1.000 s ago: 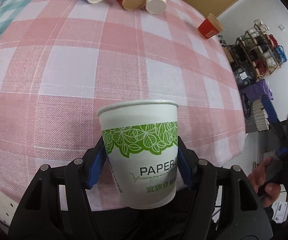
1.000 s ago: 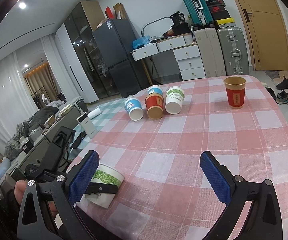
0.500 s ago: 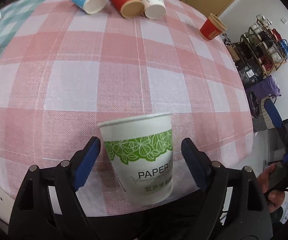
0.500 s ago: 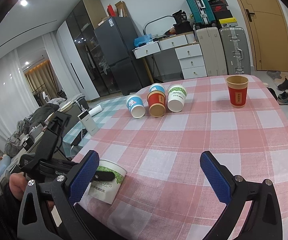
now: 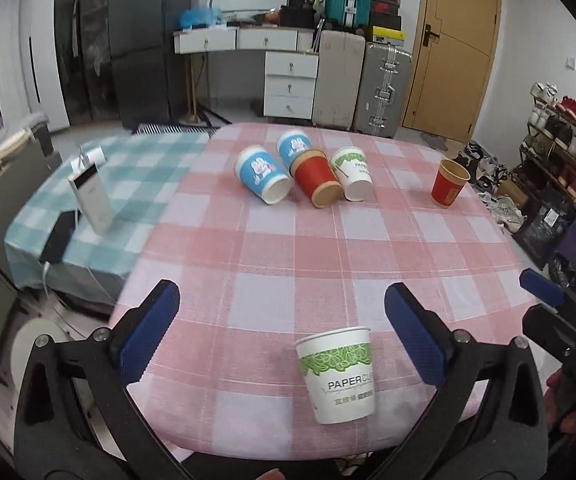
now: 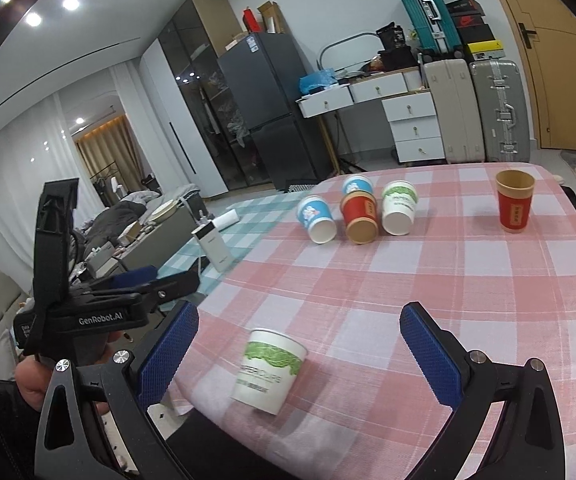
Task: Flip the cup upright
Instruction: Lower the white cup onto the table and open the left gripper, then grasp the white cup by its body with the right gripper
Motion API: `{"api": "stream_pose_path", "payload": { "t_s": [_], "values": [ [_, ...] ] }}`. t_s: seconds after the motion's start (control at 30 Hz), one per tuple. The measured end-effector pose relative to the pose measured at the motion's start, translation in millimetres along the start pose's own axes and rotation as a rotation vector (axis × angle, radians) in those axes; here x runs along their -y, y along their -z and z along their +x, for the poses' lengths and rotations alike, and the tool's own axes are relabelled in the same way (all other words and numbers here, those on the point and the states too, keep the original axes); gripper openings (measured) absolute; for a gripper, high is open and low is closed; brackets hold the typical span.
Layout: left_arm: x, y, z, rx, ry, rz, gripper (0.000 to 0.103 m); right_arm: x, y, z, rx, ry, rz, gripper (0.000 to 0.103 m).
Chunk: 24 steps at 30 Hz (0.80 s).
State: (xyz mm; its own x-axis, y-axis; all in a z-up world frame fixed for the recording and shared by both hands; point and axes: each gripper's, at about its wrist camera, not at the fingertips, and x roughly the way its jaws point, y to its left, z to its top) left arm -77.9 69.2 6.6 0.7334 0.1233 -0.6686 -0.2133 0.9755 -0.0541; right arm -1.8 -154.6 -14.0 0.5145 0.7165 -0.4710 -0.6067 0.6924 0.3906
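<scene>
Now we have the white cup (image 5: 338, 374) standing upright, mouth up, near the front edge of the worktop (image 5: 328, 248), and it looks set down and let go. Our left claw (image 5: 283, 336) is spread wide with nothing in it; its blue pads sit either side of the cup and well clear of it. Our right claw (image 6: 300, 354) is just as wide open and empty, and from its view the same cup stands between and beyond its fingers, touching neither. By our reckoning the flip of this cup is done and the step in hand is the release. Farther back four cups lie on their sides in a tight cluster: two blue cups (image 5: 263, 176), a red cup (image 5: 320, 182) and another white one (image 5: 352, 176), mouths toward us. A second red cup (image 5: 449, 184) stands upright off to the right. If the job goes on, the next move likely calls for reaching across the worktop to one tipped cup, closing gently on its paper wall so it does not crush, and taking care not to nudge its touching neighbours into rolling.
</scene>
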Motion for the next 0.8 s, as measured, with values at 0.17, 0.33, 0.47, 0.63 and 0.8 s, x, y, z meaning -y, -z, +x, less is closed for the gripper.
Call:
{"api": "stream_pose_path", "payload": {
  "t_s": [0.17,0.33,0.47,0.63,0.8],
  "values": [
    [-5,4,-14,-0.011,0.028,-0.024,0.102,-9,-3,-2,-0.004,-0.026,0.009,0.103],
    [-4,10,-18,-0.012,0.028,-0.016,0.102,-13,-5,6,-0.057,-0.027,0.031,0.103],
    [-5,19,-22,-0.007,0.027,-0.017,0.102,-16,-5,24,-0.149,-0.025,0.043,0.103],
    [-22,32,-24,-0.006,0.022,-0.056,0.102,-10,0,66,-0.359,-0.021,0.064,0.103],
    [-48,37,-30,0.011,0.046,-0.118,0.102,-8,8,114,-0.598,0.002,0.038,0.103]
  ]
}}
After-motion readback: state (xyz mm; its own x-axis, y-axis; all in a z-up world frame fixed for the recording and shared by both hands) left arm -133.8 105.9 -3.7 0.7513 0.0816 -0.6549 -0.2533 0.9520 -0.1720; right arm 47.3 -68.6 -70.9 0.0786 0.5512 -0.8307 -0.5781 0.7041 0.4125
